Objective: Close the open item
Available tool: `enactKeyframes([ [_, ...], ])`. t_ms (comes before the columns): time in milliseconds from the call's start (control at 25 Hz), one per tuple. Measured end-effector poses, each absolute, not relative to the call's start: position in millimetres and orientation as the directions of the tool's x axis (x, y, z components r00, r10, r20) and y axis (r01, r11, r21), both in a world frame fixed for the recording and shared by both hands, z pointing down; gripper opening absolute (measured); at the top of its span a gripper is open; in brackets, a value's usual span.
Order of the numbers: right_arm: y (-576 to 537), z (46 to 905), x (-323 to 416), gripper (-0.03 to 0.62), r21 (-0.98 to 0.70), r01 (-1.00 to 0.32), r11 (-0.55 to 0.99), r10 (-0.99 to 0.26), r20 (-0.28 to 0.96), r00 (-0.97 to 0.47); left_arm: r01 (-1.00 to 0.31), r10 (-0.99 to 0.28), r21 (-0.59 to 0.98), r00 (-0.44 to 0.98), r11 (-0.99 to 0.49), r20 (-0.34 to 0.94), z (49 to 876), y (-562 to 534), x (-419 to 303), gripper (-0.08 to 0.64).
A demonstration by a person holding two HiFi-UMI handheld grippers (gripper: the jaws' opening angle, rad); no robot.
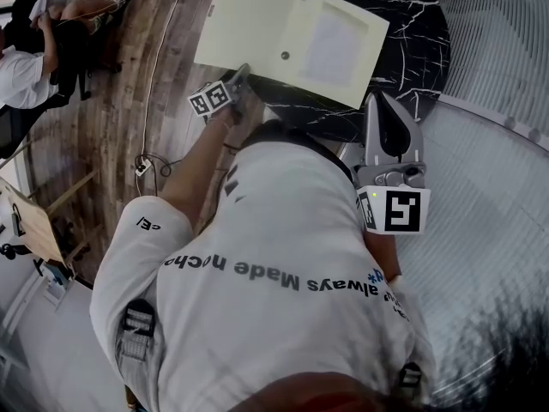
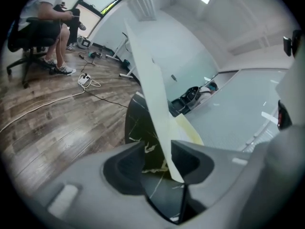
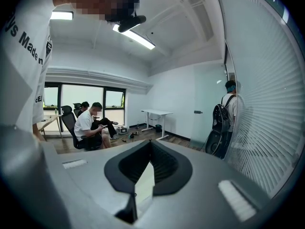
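A cream folder [image 1: 283, 33] lies on the round black marble table [image 1: 412, 24], with a snap button [image 1: 285, 56] on its face. My left gripper [image 1: 243, 73] is at the folder's near left edge. In the left gripper view one cream flap [image 2: 147, 85] stands on edge between the jaws of the left gripper [image 2: 156, 145]. It leans on the right jaw, and a gap shows on the left, so the jaws are open. My right gripper [image 1: 383, 99] is held up by my chest beside the table's near rim. Its jaws meet at the tip [image 3: 150, 142] with nothing in them.
Wood floor lies left of the table, with a cable and power strip [image 1: 141, 168]. A person sits on an office chair [image 1: 26, 58] at the far left. Ribbed blinds [image 1: 497, 144] fill the right side. A person with a backpack [image 3: 228, 113] stands by the blinds.
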State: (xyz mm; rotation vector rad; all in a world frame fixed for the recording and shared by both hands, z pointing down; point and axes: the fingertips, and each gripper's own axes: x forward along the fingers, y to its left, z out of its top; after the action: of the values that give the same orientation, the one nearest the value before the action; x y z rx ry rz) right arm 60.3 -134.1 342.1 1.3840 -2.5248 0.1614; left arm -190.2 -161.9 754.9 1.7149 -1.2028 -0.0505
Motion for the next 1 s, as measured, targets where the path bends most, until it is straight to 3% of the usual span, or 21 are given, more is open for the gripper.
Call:
enactKeyframes([
  [320,-134.8,342.0,64.3,0.002,0.017,-0.846,0.533,-0.817,0.269,-0.509,-0.684,-0.751,0.728,0.506,-0.05,0.424,732.3,-174.1,-192.6,0.027],
  [720,-130.4,340.6,72.8,0.002,0.007,-0.854,0.52,-0.827,0.256,-0.501,-0.737,-0.752,0.659,0.518,-0.151,0.407,683.2,-172.9,-168.8,0.009],
  [1000,-126.4,339.8,81.7,0.002,-0.001,-0.86,0.511,-0.833,0.248,-0.495,-0.832,-0.724,0.488,0.505,-0.263,0.47,648.2,-165.4,-135.7,0.018],
])
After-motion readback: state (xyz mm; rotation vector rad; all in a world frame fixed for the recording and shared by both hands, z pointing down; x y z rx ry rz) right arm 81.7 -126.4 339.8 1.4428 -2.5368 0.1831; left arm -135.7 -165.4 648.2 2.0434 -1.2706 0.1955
